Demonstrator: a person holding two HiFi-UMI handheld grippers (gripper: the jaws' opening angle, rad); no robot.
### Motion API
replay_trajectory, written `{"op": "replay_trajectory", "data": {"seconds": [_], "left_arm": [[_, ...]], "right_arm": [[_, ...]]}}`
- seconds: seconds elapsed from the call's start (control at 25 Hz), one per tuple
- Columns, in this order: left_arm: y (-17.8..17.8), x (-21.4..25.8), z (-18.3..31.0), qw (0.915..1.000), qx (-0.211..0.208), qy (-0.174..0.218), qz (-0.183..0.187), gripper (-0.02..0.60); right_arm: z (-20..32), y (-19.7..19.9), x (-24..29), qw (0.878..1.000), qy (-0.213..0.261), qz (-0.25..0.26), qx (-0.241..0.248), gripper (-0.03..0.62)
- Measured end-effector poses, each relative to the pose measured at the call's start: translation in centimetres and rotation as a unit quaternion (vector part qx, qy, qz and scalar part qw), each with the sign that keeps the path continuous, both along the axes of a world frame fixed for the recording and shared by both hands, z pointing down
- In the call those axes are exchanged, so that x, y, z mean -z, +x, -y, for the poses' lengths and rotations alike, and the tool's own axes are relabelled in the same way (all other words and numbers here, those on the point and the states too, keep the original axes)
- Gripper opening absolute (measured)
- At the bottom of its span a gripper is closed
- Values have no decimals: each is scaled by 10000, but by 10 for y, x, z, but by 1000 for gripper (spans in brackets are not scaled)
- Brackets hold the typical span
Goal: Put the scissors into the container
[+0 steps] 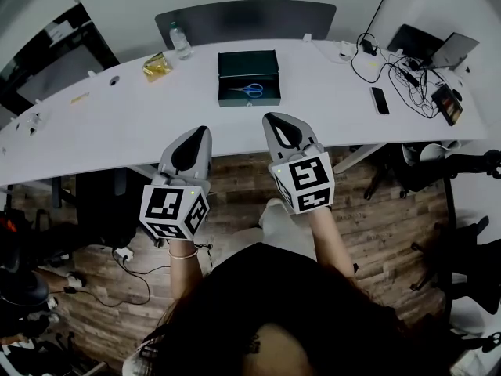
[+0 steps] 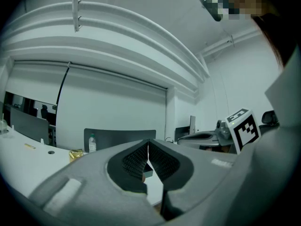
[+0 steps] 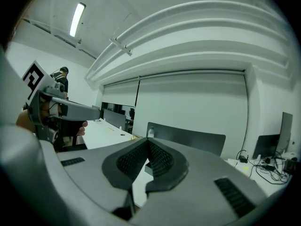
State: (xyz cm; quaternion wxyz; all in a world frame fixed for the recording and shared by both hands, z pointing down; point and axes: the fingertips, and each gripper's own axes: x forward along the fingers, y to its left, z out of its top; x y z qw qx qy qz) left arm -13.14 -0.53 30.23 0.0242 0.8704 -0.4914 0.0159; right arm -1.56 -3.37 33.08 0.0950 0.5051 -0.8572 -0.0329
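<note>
A dark green open container [image 1: 249,77] sits on the white table [image 1: 117,124], towards its far side. Blue-handled scissors [image 1: 250,91] lie inside it. My left gripper [image 1: 200,130] is held over the table's near edge, left of the container and well short of it, with its jaws closed tip to tip and nothing between them. My right gripper [image 1: 271,117] hovers at the same edge, just in front of the container, also shut and empty. In the left gripper view the left gripper [image 2: 148,143] has its tips touching; in the right gripper view the right gripper [image 3: 148,141] does too.
A water bottle [image 1: 180,41] and a yellow packet [image 1: 156,66] stand at the back left of the table. A phone [image 1: 379,100], tangled cables [image 1: 403,81] and a laptop [image 1: 438,49] fill the right end. A dark chair back [image 1: 246,18] is behind the table.
</note>
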Motion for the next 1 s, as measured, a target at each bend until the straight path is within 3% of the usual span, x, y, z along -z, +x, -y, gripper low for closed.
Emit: {"op": "replay_trajectory", "data": {"seconds": [0.36,1.0], "left_arm": [[4,2,-5,10000,-24,82,10,14],[49,3,-49,9999,-154,31,18,12]], "right_arm": [[-23,5,11,9998,146,148,-47,9],[-74,31,15,9997,128,184,118,9]]}}
